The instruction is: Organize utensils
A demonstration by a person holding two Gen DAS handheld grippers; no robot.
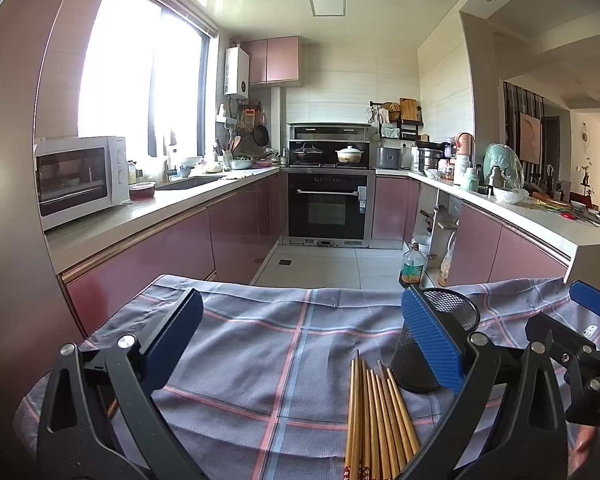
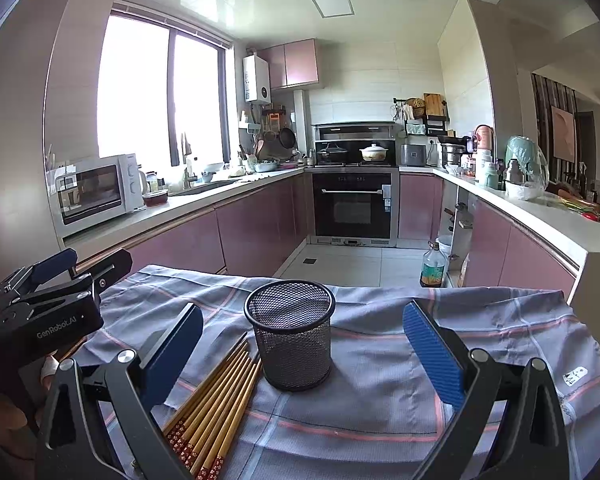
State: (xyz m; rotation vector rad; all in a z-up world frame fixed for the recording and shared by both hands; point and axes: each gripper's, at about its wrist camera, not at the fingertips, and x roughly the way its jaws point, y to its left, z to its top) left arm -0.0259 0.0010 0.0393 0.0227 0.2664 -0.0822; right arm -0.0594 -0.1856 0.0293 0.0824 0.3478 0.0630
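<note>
The chopsticks (image 2: 216, 400) are lying bundled flat on the cloth (image 2: 380, 380), tips pointing toward the cup (image 2: 290, 344), decorated ends nearest the cameras. The mesh cup is standing upright just beside the tips, mouth up, probably so it can take the sticks from above.

The left gripper (image 1: 300, 344) is hovering low over the cloth with its jaws spread wide and holding nothing; the chopsticks are lying between its fingers, nearer the right pad (image 1: 432, 344).

The right gripper (image 2: 300, 348) is likewise standing wide open and empty, with the cup centred between its fingers, likely to steady it.

Judgement: nothing is sorted yet; the cup appears empty.
</note>
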